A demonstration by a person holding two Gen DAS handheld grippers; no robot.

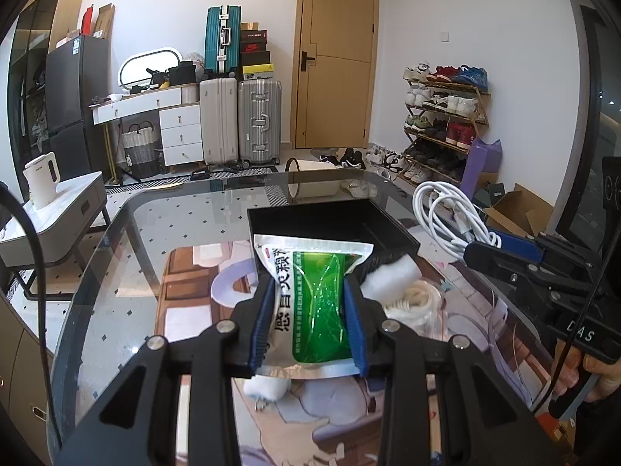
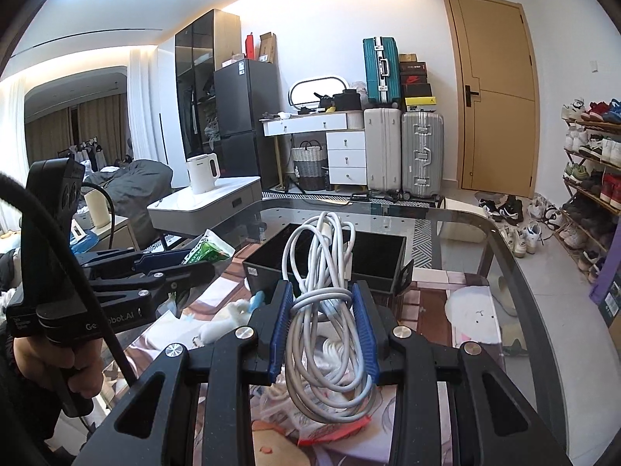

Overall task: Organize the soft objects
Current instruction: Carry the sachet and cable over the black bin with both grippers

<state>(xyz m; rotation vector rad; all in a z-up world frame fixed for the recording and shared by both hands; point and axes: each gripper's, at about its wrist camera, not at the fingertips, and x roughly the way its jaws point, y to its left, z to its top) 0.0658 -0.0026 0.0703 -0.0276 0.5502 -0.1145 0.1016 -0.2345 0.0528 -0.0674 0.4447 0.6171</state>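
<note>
Clamping a green-and-silver foil sachet with printed characters, the left gripper presses its blue-padded fingers against both long edges of the packet, which is lifted clear of the glass-topped table in front of the open black rectangular box. The right gripper pinches a coiled white cable bundle between its blue pads; the loops hang above the table, just short of the same box. White cotton pieces and a clear plastic bag holding white cord lie on the printed mat beside the box.
</note>
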